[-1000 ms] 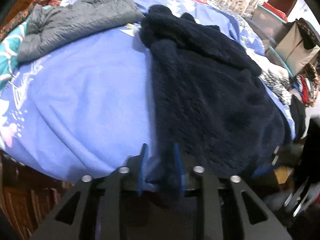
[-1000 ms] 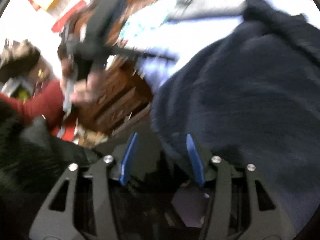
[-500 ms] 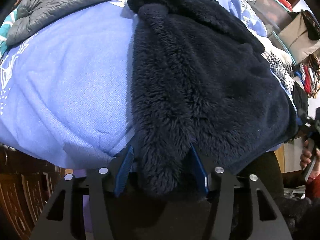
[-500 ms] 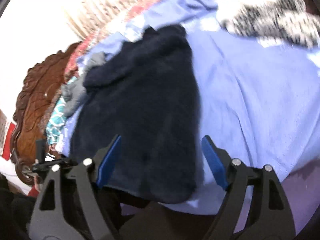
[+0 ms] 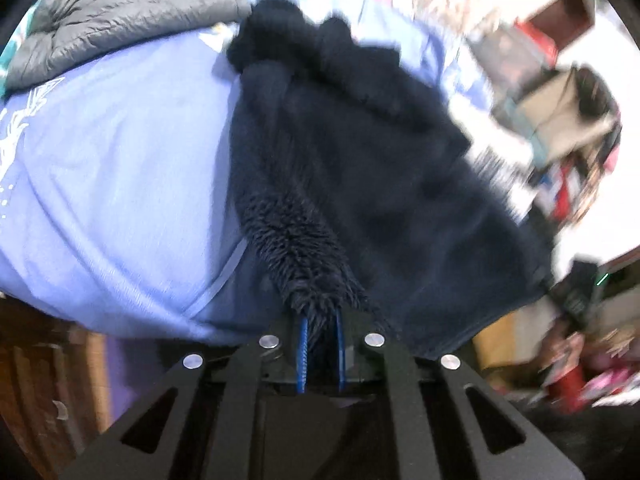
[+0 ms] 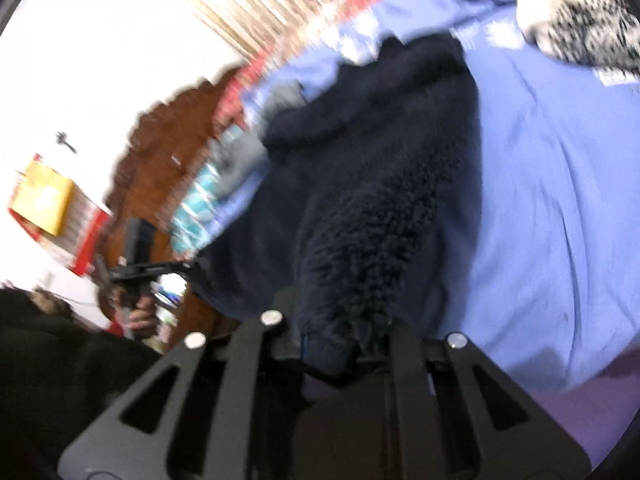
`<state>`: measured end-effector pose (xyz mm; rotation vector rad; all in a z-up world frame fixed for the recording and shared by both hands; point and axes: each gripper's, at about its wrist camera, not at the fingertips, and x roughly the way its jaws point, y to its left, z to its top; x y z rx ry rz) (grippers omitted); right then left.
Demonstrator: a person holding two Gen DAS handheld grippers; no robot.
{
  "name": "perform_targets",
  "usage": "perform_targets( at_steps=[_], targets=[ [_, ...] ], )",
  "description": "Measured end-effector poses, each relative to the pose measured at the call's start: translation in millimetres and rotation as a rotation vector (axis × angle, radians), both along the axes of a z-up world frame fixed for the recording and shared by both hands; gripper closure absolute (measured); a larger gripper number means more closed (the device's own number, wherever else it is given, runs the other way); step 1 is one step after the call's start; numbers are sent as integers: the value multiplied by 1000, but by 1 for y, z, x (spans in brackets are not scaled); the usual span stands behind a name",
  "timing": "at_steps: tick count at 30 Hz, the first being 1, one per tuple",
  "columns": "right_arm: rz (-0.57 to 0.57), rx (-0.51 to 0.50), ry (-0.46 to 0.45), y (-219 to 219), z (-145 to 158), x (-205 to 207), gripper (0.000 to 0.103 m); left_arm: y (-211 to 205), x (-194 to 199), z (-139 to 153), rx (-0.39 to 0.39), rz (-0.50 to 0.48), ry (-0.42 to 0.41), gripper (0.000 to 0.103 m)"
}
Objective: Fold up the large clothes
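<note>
Navy fleece [image 5: 380,184]: soft, bulky, floppy. Best taken at hem corners; left gripper [image 5: 320,344] and right gripper [image 6: 340,344] clamped there.

1. The fleece garment [image 5: 360,168] lies on the bed [image 5: 112,184], running from the near edge toward the far edge.
2. Its hem hangs over the near edge.
3. The left gripper [image 5: 320,344] sits at that hem's left corner; the right gripper [image 6: 344,348] sits at the right corner.
4. A quilted jacket [image 5: 120,12] lies at the bed's far left corner, just beside the garment's far end.
5. A speckled cloth [image 6: 580,28] lies at the far right corner, apart from the garment.
</note>
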<state>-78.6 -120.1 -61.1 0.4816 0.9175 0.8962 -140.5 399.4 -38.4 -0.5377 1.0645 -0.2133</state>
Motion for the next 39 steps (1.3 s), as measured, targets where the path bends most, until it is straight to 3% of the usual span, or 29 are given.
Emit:
perform_targets(
  at_steps=[4,8,12,16,19,20,21,22,23,24,27,29,32,33,35,37,39],
  targets=[
    [-8,117,-51,0,29,31,91,25,25,36,-127,68,-79,70],
    [-36,225,-36,11,48,94,91,49,79,63,-200,148,-127,70],
    [-95,273,5,25,67,181,91,60,151,84,-182,193,-153,70],
    [-190,197,35,43,76,288,91,78,253,96,-126,252,-115,69],
    [-340,71,111,65,58,370,74,91,335,70,-44,295,15,63],
    [-382,28,157,71,44,391,64,94,357,54,-5,312,83,63],
    [-414,12,219,73,27,405,49,97,372,38,21,331,144,63],
    [-439,14,254,74,17,412,42,101,379,30,35,347,177,63],
    [-496,32,272,69,6,412,28,104,386,21,43,360,199,63],
    [-542,67,265,61,-2,405,21,105,391,17,41,355,202,63],
    [-564,127,284,45,-16,401,21,110,398,16,29,323,183,63],
    [-581,90,212,41,-5,392,21,110,405,17,40,307,184,63],
    [-509,-44,-21,71,40,370,22,108,418,19,58,295,200,63],
    [-448,-93,-147,96,61,356,22,106,423,19,66,299,207,63],
    [-296,-151,-288,148,85,338,23,102,429,16,66,313,217,63],
    [-101,-194,-349,207,91,322,24,98,429,14,71,313,215,63],
    [99,-259,-391,275,78,307,29,94,427,13,96,302,211,63]
  ],
)
